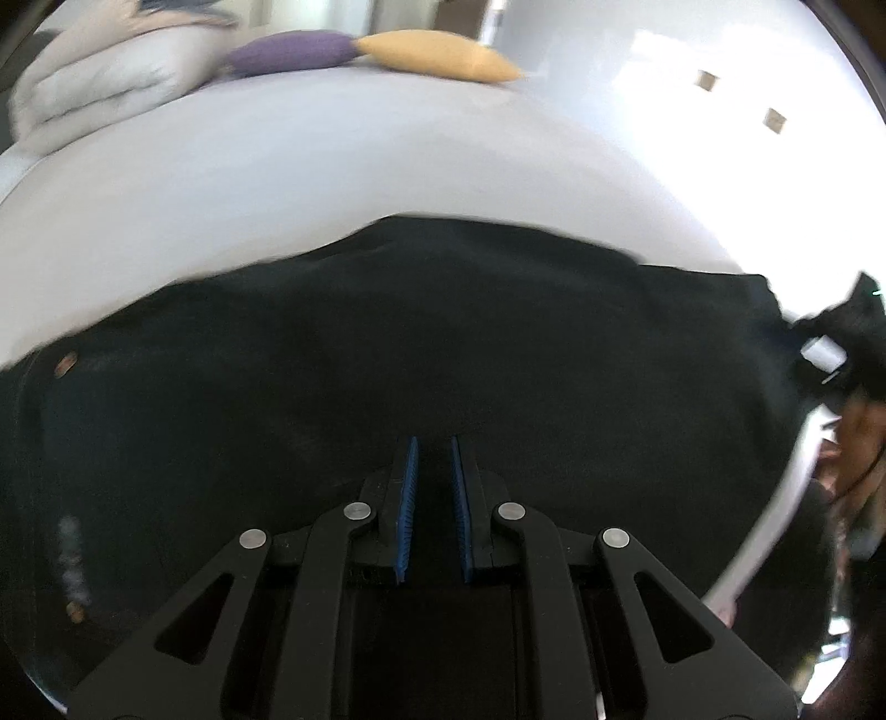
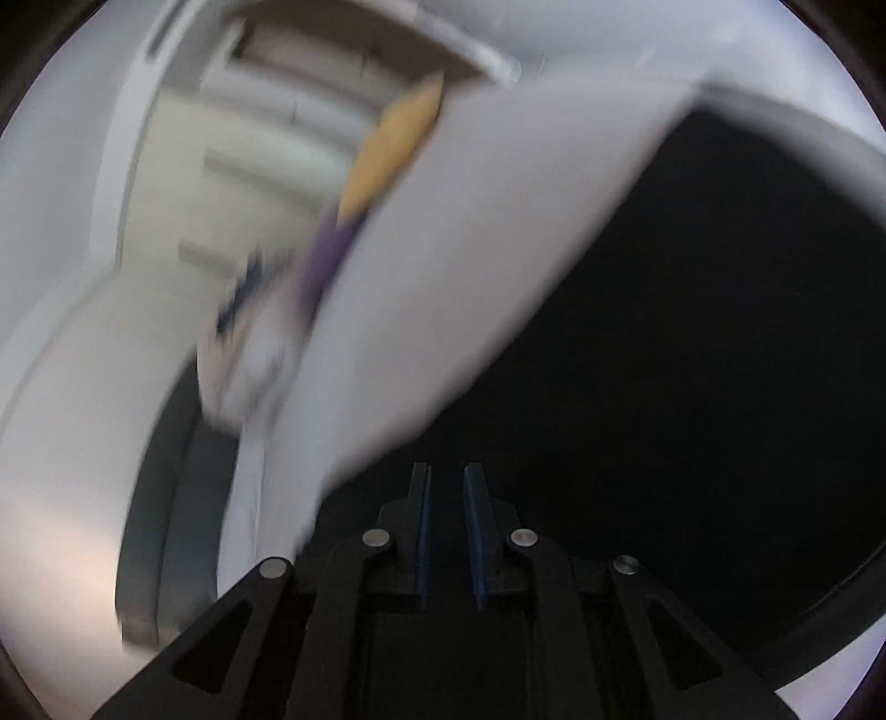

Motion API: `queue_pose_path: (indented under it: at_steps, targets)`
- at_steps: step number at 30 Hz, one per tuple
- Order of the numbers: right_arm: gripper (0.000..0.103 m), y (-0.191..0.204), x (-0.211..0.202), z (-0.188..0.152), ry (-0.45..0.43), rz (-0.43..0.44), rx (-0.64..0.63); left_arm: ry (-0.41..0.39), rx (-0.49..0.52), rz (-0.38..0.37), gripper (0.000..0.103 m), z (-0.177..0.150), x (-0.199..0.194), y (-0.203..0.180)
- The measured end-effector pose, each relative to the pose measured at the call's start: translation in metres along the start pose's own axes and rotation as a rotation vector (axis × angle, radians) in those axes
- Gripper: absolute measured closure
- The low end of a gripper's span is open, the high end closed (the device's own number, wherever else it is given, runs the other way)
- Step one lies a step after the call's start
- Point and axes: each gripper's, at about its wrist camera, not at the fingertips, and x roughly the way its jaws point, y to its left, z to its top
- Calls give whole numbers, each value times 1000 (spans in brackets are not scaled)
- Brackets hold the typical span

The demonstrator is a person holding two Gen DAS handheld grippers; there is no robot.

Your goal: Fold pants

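Black pants [image 1: 387, 343] lie spread across a white bed [image 1: 332, 155], with a copper button [image 1: 66, 363] at their left end. My left gripper [image 1: 434, 440] hovers low over the middle of the cloth. Its blue pads are almost together, and whether cloth is pinched between them I cannot tell. In the blurred right wrist view the pants [image 2: 692, 332] fill the right side. My right gripper [image 2: 447, 468] sits over their near edge, its pads a narrow slit apart with nothing visible between them. The right gripper [image 1: 819, 349] also shows, blurred, at the pants' right end.
A folded white duvet [image 1: 99, 83], a purple cushion [image 1: 288, 52] and a yellow cushion [image 1: 437, 55] line the far side of the bed. The bed sheet [image 2: 470, 221] runs left of the pants, with the floor beyond the bed's edge. A hand [image 1: 864, 437] is at the right.
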Motion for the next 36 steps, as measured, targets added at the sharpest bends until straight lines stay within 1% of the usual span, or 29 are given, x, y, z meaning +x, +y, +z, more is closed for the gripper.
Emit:
queue_pose_path:
  at_steps: [1,2,3,4,5,8,9,10,12,13,15,16,17,18,19,20,21,22,23,24,27,28,29,31,32,33,34,35,36]
  targets:
    - [91,0,23,-12,57,2,-1,8,38,-18,91,6,5,-14]
    - [95,-3,37,-22,91,-6,2,18,68,-40,91,11,11,-25]
    - [103,-5,44,-31,90,-23,-9,34,100,-81,91,18,21,-38]
    - [103,-2,44,-35,70,-35,-49,45,120,-115,91,24,30,-46]
    - [103,-3,45,-34,76,-33,-67,58,139,-138,91,30,40,-52]
    - [103,-15,42,-37,106,28,-13,76,188,-176,91,50,67,-55]
    - [103,-18,40,-37,104,34,-4,95,164,-215,91,60,72,-45]
    - [103,-23,37,-34,99,32,1,100,139,-229,91,67,74,-33]
    - [103,-24,35,-32,94,25,0,102,125,-196,91,78,75,-3]
    - [103,-40,16,-38,90,22,-2,107,109,-195,91,81,76,14]
    - [103,-42,5,-38,81,17,-5,109,26,-228,91,81,69,56]
    - [103,-42,3,-39,78,16,-6,106,4,-234,91,78,65,71]
    - [103,-42,1,-39,75,15,-5,100,-6,-218,92,73,59,85]
    - [103,-43,-5,-41,73,12,-5,94,-8,-178,92,65,54,100]
    - [103,-39,0,-42,71,7,-6,92,-27,-212,92,57,48,116]
    - [103,-38,-1,-42,68,4,-7,82,-45,-216,92,51,44,127]
    - [103,-37,-4,-42,63,2,-11,67,-67,-201,92,45,38,139]
    - [103,-33,-5,-46,60,-1,-17,53,-95,-229,92,40,32,149]
    - [103,-32,-5,-47,56,-5,-25,42,-112,-224,92,34,25,156]
    - [103,-31,-5,-48,50,-10,-32,31,-128,-188,92,29,17,163]
    - [103,-30,-5,-49,42,-19,-30,1,-133,-123,92,11,-4,178]
    - [103,-23,-1,-50,42,-20,-29,-8,-125,-84,92,6,-10,182]
    - [103,-20,0,-52,41,-20,-29,-21,-114,-13,92,-1,-21,184]
    - [103,-20,0,-52,35,-20,-29,-48,-127,71,93,-8,-43,195]
    - [103,-19,-1,-52,31,-21,-25,-58,-147,57,94,-10,-50,203]
    - [103,-19,-8,-53,27,-29,-14,-69,-161,121,94,-12,-58,204]
    - [103,-16,-13,-53,22,-47,4,-80,-149,271,94,-14,-65,195]
    - [102,-13,-17,-54,17,-53,15,-88,-135,283,94,-15,-69,184]
    - [97,-6,-21,-56,14,-43,12,-109,-130,233,94,-17,-76,173]
